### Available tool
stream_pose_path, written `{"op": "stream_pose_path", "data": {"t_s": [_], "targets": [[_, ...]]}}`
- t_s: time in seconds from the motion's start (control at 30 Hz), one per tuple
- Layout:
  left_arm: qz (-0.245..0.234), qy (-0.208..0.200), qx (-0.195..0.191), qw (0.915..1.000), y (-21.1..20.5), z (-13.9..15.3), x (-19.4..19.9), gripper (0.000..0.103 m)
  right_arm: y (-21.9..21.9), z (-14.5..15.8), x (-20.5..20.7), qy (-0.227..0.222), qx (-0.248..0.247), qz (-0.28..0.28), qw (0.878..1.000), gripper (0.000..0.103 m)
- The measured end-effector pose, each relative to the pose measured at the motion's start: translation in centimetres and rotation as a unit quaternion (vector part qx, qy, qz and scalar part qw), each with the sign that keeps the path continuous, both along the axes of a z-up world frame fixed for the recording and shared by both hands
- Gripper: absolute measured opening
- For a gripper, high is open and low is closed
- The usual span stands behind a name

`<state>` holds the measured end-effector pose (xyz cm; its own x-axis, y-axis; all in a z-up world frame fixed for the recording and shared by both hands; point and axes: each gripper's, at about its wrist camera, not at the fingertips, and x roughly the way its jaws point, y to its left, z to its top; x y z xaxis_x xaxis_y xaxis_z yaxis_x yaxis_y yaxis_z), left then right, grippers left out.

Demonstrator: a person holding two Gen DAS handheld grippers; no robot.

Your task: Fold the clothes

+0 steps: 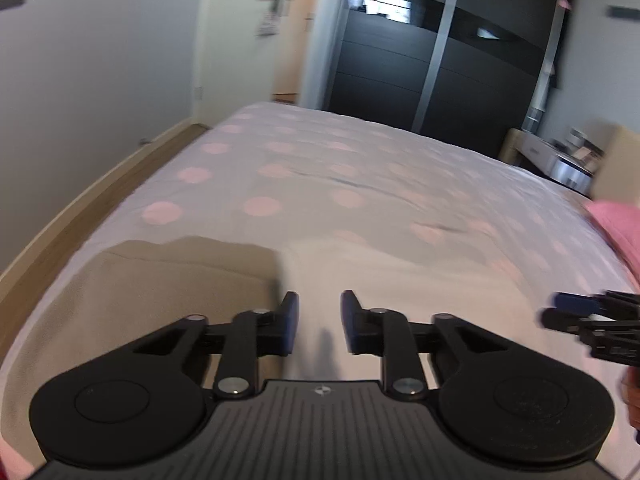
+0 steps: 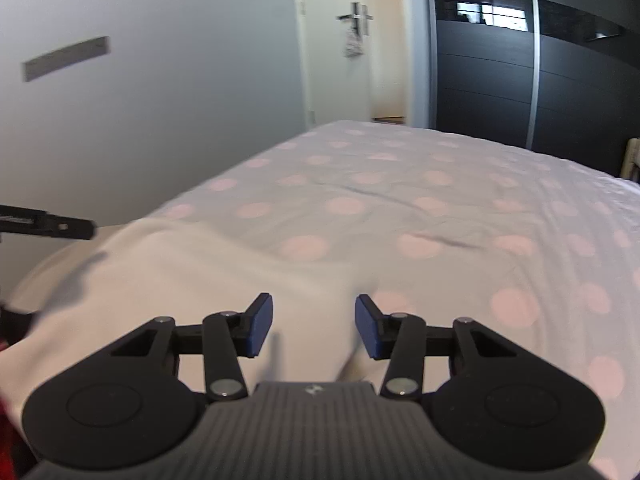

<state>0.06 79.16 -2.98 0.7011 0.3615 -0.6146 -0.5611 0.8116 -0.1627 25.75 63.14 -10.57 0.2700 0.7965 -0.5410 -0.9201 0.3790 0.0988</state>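
Observation:
A white garment (image 1: pixel 400 280) lies spread on the bed, and a beige garment (image 1: pixel 140 300) lies flat beside it on the left. My left gripper (image 1: pixel 320 320) hovers over the seam between the two, its jaws a narrow gap apart with nothing in them. In the right wrist view the white garment (image 2: pixel 200 272) fills the near bed. My right gripper (image 2: pixel 314 328) stands open over its right edge and holds nothing. Each gripper shows in the other's view: the right gripper (image 1: pixel 554 309) at the right edge, the left gripper (image 2: pixel 86 229) at the left edge.
The bed sheet (image 1: pixel 320 168) is pale with pink dots and slightly creased. A pink cloth (image 1: pixel 616 224) lies at the bed's right side. Beyond the bed are a dark wardrobe (image 1: pixel 400 60), a white door (image 2: pixel 340 40) and a grey wall (image 2: pixel 160 80). Something red (image 2: pixel 5 408) shows at the lower left.

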Motion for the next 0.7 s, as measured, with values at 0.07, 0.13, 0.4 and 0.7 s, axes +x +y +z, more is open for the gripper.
{"op": "stream_pose_path", "data": {"t_s": [0.07, 0.13, 0.4, 0.7], "targets": [[-0.031, 0.011, 0.014, 0.9994, -2.7, 0.1, -0.2, 0.019, -1.6, -0.2, -2.1, 0.001, -0.004, 0.014, 1.000, 0.049], [-0.045, 0.045, 0.034, 0.9974, -4.9, -0.5, 0.5, 0.018, -2.6, -0.8, -3.9, -0.008, -0.015, 0.017, 1.000, 0.049], [0.012, 0.142, -0.026, 0.9894, -2.0, -7.7, 2.6, 0.003, 0.5, -5.6, -4.9, 0.055, -0.100, 0.025, 0.993, 0.051], [0.010, 0.169, -0.003, 0.9856, -2.1, -8.4, 4.5, 0.001, 3.5, -8.1, -5.4, 0.057, -0.127, 0.002, 0.990, 0.052]]}}
